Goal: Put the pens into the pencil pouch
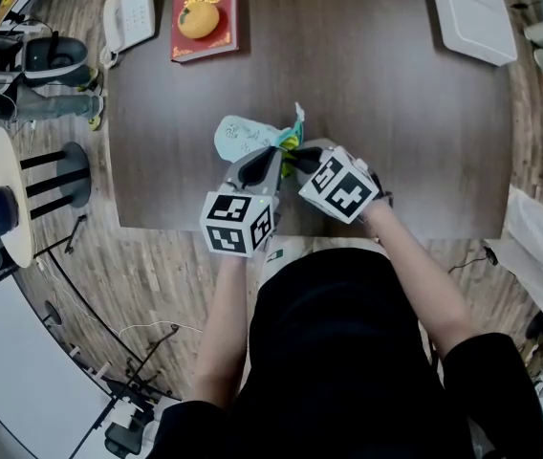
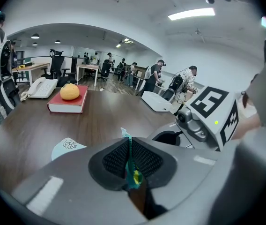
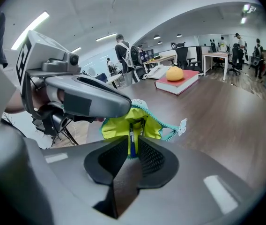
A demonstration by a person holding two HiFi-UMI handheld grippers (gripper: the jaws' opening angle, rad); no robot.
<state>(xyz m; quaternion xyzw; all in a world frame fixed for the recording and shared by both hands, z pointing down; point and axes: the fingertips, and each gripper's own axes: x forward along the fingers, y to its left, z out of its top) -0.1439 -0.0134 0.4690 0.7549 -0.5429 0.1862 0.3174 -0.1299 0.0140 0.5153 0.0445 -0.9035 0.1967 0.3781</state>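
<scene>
— Which step was it?
— Putting a pen point(image 3: 131, 149) in, at the near edge of the table point(image 1: 377, 113). The left tongs point(image 2: 129, 146) pinched the rim of the pouch point(image 3: 116, 125) tight. The right tongs point(image 3: 134, 142) gripped that blue pen, tip at the open mouth.
— What next?
— Likely push it deeper, then let go.
— How did the pouch look?
— Pale blue outside, yellow inside, zipper open.

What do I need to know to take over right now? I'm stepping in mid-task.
Left gripper: shut on the pencil pouch at its rim, holding it open near the table front edge.
Right gripper: shut on a blue pen, tip at the pouch's mouth.
Done: pouch unzipped.
Left: slide the pen in, release. Pens already inside: cannot tell.
</scene>
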